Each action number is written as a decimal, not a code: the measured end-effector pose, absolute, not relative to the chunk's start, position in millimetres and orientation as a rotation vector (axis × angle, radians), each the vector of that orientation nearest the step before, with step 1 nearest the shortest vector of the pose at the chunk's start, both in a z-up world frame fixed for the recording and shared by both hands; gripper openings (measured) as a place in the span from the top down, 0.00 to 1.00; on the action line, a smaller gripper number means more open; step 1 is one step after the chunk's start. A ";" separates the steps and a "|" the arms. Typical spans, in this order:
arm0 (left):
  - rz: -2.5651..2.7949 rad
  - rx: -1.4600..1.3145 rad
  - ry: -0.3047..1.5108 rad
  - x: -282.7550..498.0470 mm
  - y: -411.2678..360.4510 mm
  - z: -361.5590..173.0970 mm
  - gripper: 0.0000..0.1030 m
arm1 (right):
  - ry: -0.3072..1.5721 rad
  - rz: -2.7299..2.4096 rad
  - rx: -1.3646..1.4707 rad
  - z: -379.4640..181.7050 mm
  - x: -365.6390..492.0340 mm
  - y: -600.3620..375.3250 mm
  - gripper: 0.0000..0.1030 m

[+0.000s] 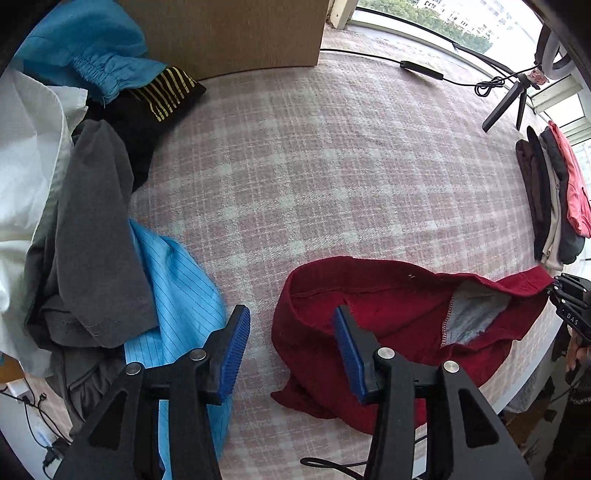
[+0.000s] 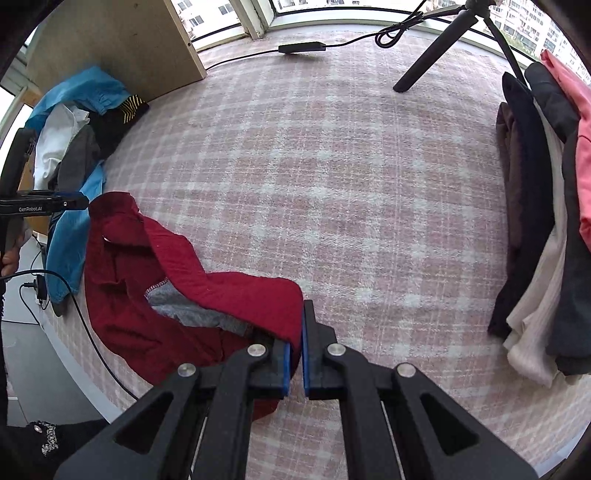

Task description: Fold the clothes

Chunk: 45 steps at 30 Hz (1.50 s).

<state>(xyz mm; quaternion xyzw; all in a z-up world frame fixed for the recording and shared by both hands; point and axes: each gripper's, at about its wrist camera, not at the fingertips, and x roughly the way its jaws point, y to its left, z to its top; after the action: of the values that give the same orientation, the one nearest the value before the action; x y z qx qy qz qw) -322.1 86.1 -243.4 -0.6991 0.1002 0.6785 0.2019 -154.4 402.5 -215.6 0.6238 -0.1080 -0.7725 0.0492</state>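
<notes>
**Red garment pinched at one edge, left jaws wide apart**

A dark red garment [image 1: 373, 314] lies crumpled on the near part of a surface spread with a pink and white checked cloth [image 1: 332, 166]; whether a desk or a bed lies under it cannot be told. The fabric looks thick and soft. It is bunched into an uneven loop, its hem rolled over, and a grey inner lining [image 2: 199, 314] edged with pale stitching shows through an opening in the middle.

The right hand-held gripper [image 2: 295, 354] is clenched on one edge of the red garment, the cloth pinched between its blue pads [image 2: 283, 365]. The left hand-held gripper [image 1: 291, 347] hangs above the garment's other end with its jaws spread wide and nothing between them; one blue pad is over the red cloth, the other over the checked cover.

At the left side sits a loose heap of unfolded clothes [image 1: 92, 240]: light blue, grey, white and a black piece with yellow stripes. At the far right a stack of folded clothes [image 2: 535, 221] lies in layers of brown, black, beige, dark grey and coral pink. A black tripod [image 2: 443, 48] and a cable stand near the window, beside a brown board [image 1: 229, 33]
</notes>
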 end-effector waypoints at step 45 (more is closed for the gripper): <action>1.722 -1.583 0.772 -309.9 175.9 -231.9 0.54 | -0.834 -2.277 2.024 -233.0 -121.8 366.3 0.64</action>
<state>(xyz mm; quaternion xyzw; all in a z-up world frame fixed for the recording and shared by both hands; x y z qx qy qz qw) -309.9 175.9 -231.9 -0.6060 0.2954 0.6593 0.3328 -121.8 366.3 -233.0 0.6406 -0.2641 -0.7210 -0.0085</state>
